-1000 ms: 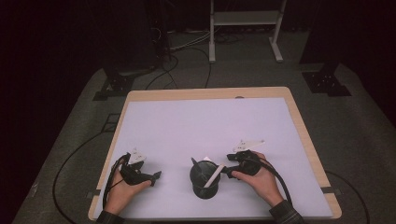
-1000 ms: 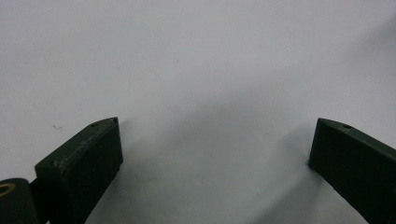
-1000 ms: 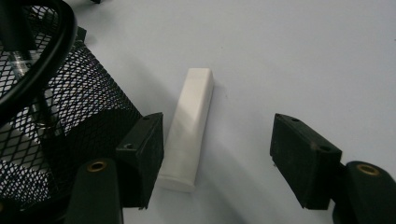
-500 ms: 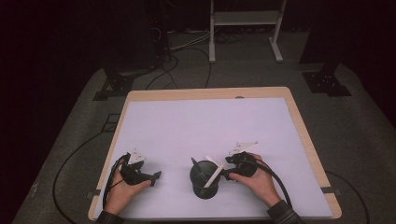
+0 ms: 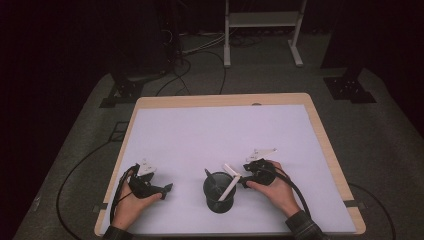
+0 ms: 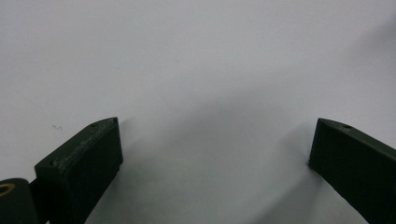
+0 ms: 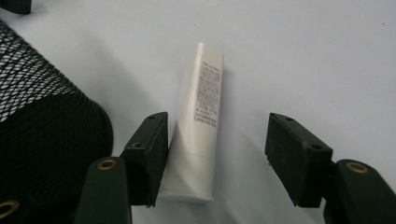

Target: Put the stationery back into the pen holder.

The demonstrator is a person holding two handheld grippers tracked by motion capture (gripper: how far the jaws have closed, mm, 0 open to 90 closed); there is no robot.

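A black mesh cup [image 5: 220, 191] stands on the tabletop [image 5: 210, 135]. Just right of it lies a white tube [image 7: 200, 122] between the right tool's [image 7: 217, 154] wide jaws — one touching it. Left of the cup, well apart, the left tool [image 6: 212, 154] gapes wide, empty.

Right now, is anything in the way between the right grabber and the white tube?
Nothing visible is. The white tube already lies between the open jaws of the right gripper, close against one of them. The black mesh cup stands off to the side.

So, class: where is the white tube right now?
In the right gripper view, the white tube lies on the table between the open right gripper jaws, beside the black mesh cup.
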